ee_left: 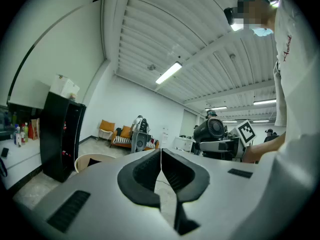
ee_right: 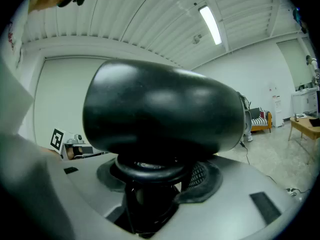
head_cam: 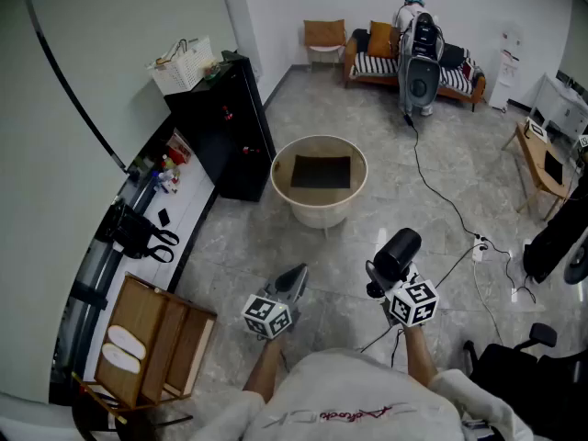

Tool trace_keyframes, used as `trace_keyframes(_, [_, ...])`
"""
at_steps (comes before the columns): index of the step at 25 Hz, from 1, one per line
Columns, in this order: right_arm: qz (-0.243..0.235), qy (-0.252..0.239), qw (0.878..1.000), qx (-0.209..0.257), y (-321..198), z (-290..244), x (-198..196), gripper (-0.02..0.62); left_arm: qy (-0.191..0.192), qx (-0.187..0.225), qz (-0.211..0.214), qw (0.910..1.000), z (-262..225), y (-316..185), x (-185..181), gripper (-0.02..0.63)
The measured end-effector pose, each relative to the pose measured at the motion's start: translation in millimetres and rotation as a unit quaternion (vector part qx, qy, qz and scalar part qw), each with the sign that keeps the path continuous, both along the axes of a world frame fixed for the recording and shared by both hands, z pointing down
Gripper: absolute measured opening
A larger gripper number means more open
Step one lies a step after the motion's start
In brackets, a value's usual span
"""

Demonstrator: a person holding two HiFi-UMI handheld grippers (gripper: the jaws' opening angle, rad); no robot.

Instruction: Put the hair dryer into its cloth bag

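Observation:
In the head view my right gripper is shut on the handle of a black hair dryer, whose barrel stands up above the jaws. The hair dryer fills the right gripper view, its handle clamped between the pads of the right gripper. My left gripper is held beside it, to the left. Its jaws are shut with nothing between them, as the left gripper view shows. That view also catches the hair dryer off to the right. On the floor ahead, a round beige tub holds a flat dark cloth, perhaps the bag.
A black cabinet with a white basket on top stands left of the tub. A wooden crate sits at near left beside a white counter. A cable crosses the floor to a power strip. An office chair is at near right.

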State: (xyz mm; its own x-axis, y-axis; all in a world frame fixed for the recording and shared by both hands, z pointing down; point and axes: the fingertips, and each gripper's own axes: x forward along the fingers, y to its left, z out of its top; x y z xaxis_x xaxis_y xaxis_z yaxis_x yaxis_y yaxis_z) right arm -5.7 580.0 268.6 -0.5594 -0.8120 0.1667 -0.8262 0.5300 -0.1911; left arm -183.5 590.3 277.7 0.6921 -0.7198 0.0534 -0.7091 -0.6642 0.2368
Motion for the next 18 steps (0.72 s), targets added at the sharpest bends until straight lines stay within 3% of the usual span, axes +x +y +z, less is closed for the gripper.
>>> trace_keyframes(18, [-0.018,-0.004,1.0,-0.003,3,4,69,0.253,-0.01,-0.011,-0.004,0.9999,5,2,75,0.034])
